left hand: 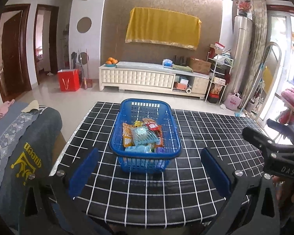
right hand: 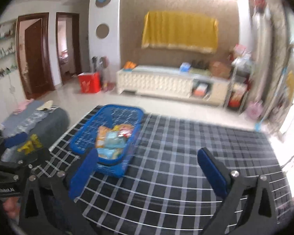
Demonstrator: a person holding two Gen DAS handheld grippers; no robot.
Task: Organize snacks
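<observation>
Left wrist view: left claw (left hand: 149, 168) spread, empty, facing blue basket (left hand: 175, 135) of snack packets (left hand: 142, 137) on checkered counter (left hand: 215, 133); right wrist view, blurred: right claw (right hand: 147, 168) spread, empty, over bare counter—packing seemingly done, next probably withdrawal.

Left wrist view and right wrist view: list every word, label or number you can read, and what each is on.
"queen", upside down in yellow beside a crown, on the grey cloth over the seat.
"DAS", the rest cut off, on the right hand-held gripper body.
Snack packets in the blue basket: print too small to read.
Tissue box on the cabinet: unreadable.
Label on the left hand-held gripper body: blurred.
</observation>
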